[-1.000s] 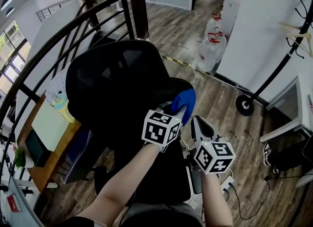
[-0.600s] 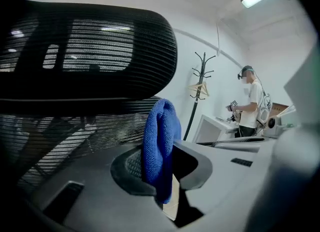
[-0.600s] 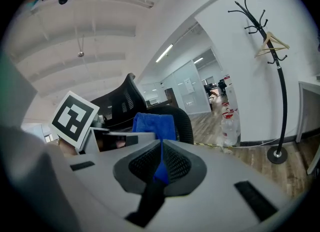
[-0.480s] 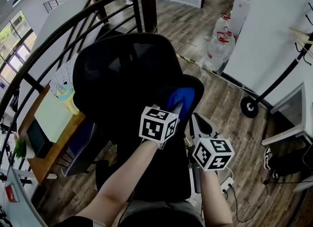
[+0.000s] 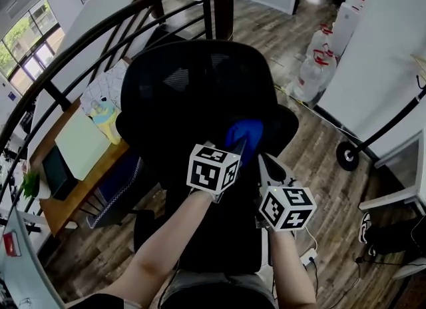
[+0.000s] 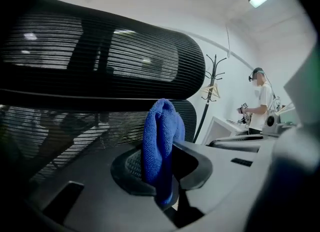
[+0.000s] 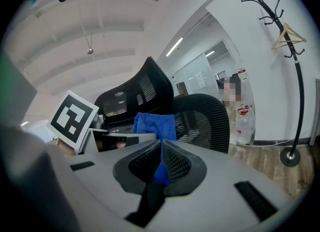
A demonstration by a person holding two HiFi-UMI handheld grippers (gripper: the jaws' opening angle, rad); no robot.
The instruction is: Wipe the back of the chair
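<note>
A blue cloth (image 5: 245,138) is held at the lower right part of the black mesh back of the chair (image 5: 193,81). The left tongs (image 5: 237,151) are clenched on a fold of the cloth, which is seen standing upright between them in the left gripper view. The right tongs (image 5: 265,163), just below the cloth and near the chair back's right edge, are drawn almost together. A thin strip of the cloth seems to be pinched between them, though the hold cannot be judged surely.
</note>
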